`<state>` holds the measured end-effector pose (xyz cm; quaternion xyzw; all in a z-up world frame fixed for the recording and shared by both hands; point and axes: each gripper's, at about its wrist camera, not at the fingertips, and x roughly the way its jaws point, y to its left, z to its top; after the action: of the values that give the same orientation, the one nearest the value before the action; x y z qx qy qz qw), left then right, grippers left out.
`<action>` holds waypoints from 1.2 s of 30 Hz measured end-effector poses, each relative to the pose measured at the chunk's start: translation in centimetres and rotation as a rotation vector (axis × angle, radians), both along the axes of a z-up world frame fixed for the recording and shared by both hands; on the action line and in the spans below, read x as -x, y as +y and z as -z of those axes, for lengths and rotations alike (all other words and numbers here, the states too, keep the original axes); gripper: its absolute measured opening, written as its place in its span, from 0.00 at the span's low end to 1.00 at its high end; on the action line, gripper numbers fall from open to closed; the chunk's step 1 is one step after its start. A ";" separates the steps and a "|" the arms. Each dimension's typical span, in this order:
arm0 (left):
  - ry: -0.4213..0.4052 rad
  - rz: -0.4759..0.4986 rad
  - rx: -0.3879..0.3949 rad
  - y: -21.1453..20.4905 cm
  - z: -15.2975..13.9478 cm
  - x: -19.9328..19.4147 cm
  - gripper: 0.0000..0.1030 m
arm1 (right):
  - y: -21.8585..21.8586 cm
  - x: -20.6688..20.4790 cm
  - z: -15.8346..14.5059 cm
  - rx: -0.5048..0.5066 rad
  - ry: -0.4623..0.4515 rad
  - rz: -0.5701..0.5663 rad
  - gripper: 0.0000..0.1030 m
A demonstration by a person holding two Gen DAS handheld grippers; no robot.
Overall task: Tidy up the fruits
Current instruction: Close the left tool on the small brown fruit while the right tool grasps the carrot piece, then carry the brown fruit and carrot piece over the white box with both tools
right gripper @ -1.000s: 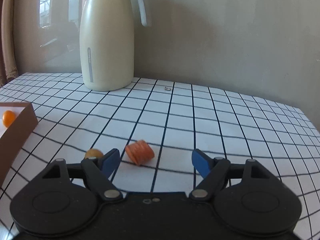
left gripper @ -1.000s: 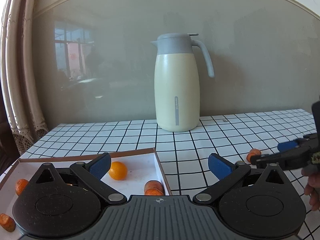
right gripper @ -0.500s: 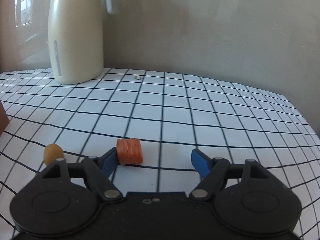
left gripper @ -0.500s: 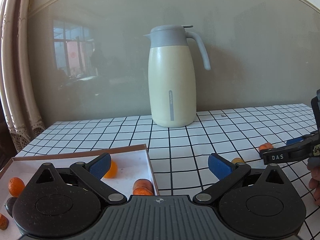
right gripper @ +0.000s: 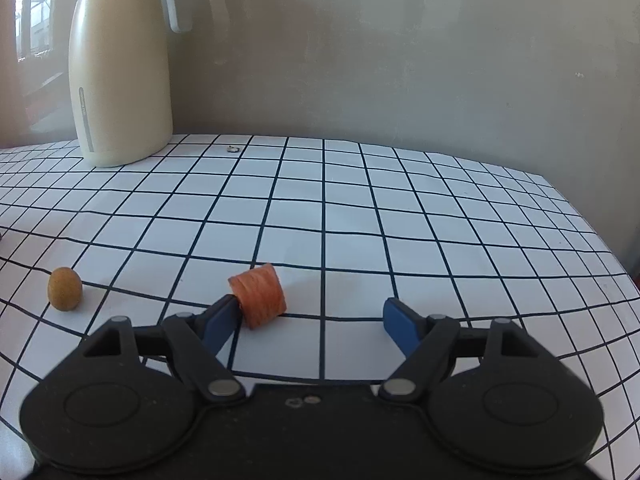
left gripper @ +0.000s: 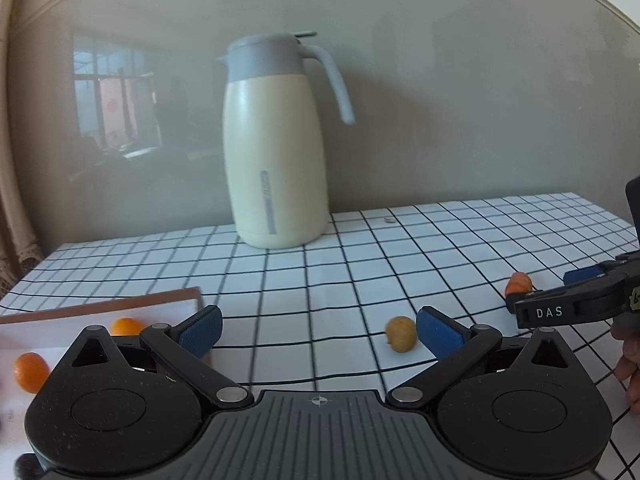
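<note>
**Two loose fruits left on the worktop, both tools wide apart**

Left wrist view: the left tool [left gripper: 318,330] had its blue pads spread wide with nothing between them. A small yellow-brown fruit [left gripper: 400,334] lay on the checked worktop [left gripper: 320,272] just inside the right pad, at about 2 o'clock from the tool's centre, not touching it as far as could be told. It looked light, rounded and apt to roll; a hold across its middle would suit. The tray [left gripper: 100,306] sat at 9 o'clock, with two oranges [left gripper: 126,326] in it. At 3 o'clock the right tool [left gripper: 560,300] reached in beside an orange chunk [left gripper: 518,283].

Right wrist view: the right tool [right gripper: 312,322] also stood open. The orange chunk [right gripper: 260,296], a ridged, stubby piece, probably soft and easily bruised, lay just beyond the left pad, touching or almost touching it, at about 11 o'clock. Its flat ends looked the best faces to pinch. The yellow-brown fruit [right gripper: 65,289] lay well apart at 9 o'clock. A jug [right gripper: 120,72] stood far back at 11 o'clock.
</note>
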<state>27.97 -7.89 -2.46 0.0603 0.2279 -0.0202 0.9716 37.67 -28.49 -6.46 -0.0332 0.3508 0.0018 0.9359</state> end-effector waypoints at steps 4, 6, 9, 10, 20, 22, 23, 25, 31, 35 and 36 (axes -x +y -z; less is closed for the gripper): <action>0.051 0.030 0.002 -1.8 1.0 -1.3 0.81 | -0.7 0.1 0.0 -0.007 -0.003 -0.008 0.69; 0.073 0.033 -0.001 -2.5 1.6 -1.9 0.80 | -0.9 0.2 0.0 -0.012 -0.004 -0.011 0.68; 0.095 0.041 0.001 -3.4 2.2 -2.4 0.79 | -1.4 0.6 -0.1 -0.017 -0.007 -0.022 0.64; 0.100 0.041 -0.001 -3.7 2.4 -2.6 0.78 | -1.4 0.7 -0.1 -0.014 -0.011 -0.025 0.64; 0.176 0.040 0.025 -5.1 3.3 -4.4 0.59 | -1.5 1.1 -0.3 -0.024 -0.027 -0.034 0.38; 0.180 0.038 0.034 -5.0 3.4 -4.6 0.59 | -1.6 1.2 -0.3 -0.029 -0.031 -0.030 0.38; 0.180 0.037 0.034 -5.0 3.4 -4.6 0.59 | -1.7 1.3 -0.3 -0.031 -0.032 -0.028 0.38; 0.179 0.035 0.032 -5.0 3.4 -4.8 0.59 | -1.7 1.4 -0.4 -0.034 -0.035 -0.029 0.38; 0.169 0.068 0.021 -5.8 3.4 -4.8 0.23 | -1.5 1.3 -0.6 -0.049 -0.030 -0.040 0.14; 0.170 0.077 0.034 -5.6 3.3 -4.8 0.24 | -1.3 1.3 -0.7 -0.045 -0.026 -0.051 0.13; 0.170 0.074 0.040 -5.5 3.3 -4.8 0.24 | -1.3 1.3 -0.7 -0.041 -0.028 -0.051 0.13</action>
<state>32.78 -13.38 -5.76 0.0472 0.3067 -0.0655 0.9484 36.34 -29.81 -5.75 -0.0231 0.3366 0.0325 0.9408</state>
